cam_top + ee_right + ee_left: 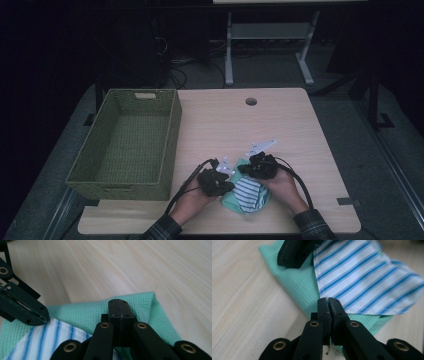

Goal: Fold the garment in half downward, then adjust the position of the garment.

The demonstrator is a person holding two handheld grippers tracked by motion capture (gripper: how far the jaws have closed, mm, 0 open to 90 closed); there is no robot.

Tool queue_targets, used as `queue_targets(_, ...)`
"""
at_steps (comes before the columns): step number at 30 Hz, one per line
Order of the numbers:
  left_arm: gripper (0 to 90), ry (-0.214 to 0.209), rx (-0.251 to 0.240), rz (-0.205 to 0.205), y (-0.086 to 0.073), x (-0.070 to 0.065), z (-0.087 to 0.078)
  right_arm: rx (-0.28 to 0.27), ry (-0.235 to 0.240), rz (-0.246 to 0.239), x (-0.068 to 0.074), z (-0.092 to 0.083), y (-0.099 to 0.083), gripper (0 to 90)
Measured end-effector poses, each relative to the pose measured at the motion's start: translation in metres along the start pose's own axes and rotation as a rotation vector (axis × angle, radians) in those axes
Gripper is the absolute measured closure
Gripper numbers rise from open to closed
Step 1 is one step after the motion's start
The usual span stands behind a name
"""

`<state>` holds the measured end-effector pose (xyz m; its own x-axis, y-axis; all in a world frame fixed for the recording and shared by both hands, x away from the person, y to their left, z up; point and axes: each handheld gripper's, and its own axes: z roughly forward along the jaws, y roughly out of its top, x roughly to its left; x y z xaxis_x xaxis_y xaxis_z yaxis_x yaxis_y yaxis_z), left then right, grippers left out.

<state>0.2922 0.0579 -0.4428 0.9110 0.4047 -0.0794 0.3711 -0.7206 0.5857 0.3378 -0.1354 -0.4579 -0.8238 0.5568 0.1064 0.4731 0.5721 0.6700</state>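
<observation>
A mint-green waffle cloth (231,203) lies near the table's front edge with a white cloth with blue stripes (248,192) on top of it. My left gripper (230,187) comes in from the left. In the left gripper view its jaws (328,300) are pressed together at the striped cloth's (362,277) near corner, over the green cloth (297,285). My right gripper (243,169) reaches in from the right. In the right gripper view its jaws (119,305) are closed on a fold of the green cloth (82,312) near its far edge.
A green woven basket (173,131) stands at the table's left and holds nothing. A round cable hole (251,101) is near the table's far edge. Bare light wood (280,125) stretches between the cloths and that edge.
</observation>
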Motion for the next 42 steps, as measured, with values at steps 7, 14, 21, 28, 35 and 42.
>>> queue_targets(7, 89.2, 0.009, 0.006, 0.008, 0.0, -0.002, 0.004, 0.006, -0.008, -0.013, 0.001, 0.001, -0.001, 89.8)
queue_targets(14, 88.7, -0.025, -0.006, 0.021, -0.003, -0.011, -0.012, -0.04, -0.063, 0.015, -0.015, -0.018, -0.004, 89.8)
queue_targets(21, 88.7, -0.059, 0.035, 0.042, -0.012, -0.024, -0.009, 0.002, -0.097, 0.04, -0.029, -0.014, -0.013, 89.8)
queue_targets(28, 89.3, -0.051, 0.073, 0.051, -0.014, -0.022, 0.0, 0.033, -0.107, 0.038, -0.03, -0.01, -0.015, 89.8)
queue_targets(35, 89.3, 0.002, 0.076, 0.025, -0.017, -0.008, -0.004, 0.041, -0.107, 0.05, -0.031, -0.018, -0.023, 89.8)
queue_targets(42, 89.3, 0.085, 0.082, -0.019, -0.021, 0.013, -0.01, 0.046, -0.102, 0.049, -0.025, -0.027, -0.033, 89.8)
